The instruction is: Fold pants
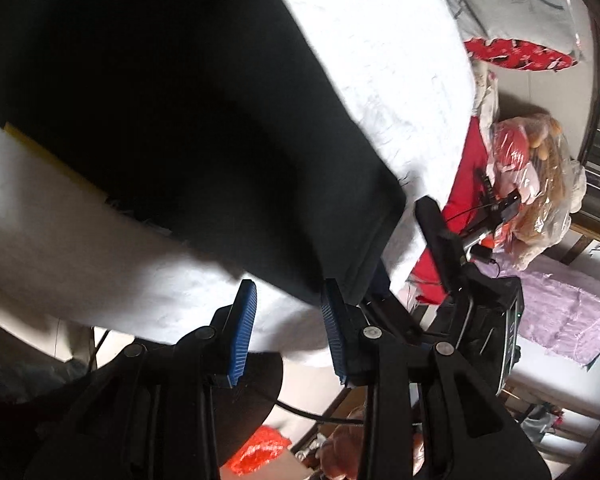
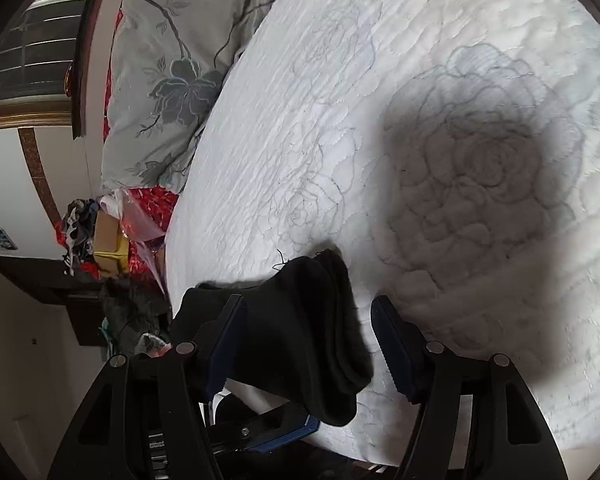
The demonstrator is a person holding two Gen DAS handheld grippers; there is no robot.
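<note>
Black pants (image 1: 172, 120) lie across a white quilted bedspread (image 1: 400, 80). In the left wrist view my left gripper (image 1: 288, 320) is open; its blue pads (image 1: 244, 320) stand apart just below the pants' hem corner, with the right pad touching the hem edge. My right gripper (image 1: 440, 240) shows beside that hem. In the right wrist view a bunched fold of the pants (image 2: 312, 320) hangs between the spread fingers of my right gripper (image 2: 312, 344), which is open. The other gripper's blue pad (image 2: 292, 436) sits below the fold.
A grey floral pillow (image 2: 168, 80) and red bedding (image 1: 516, 54) lie at the bed's head. Plastic-wrapped plush toys (image 1: 540, 184) and a lilac cloth (image 1: 568, 320) sit beside the bed. Clutter on a dark shelf (image 2: 92, 240) is off the bed's edge.
</note>
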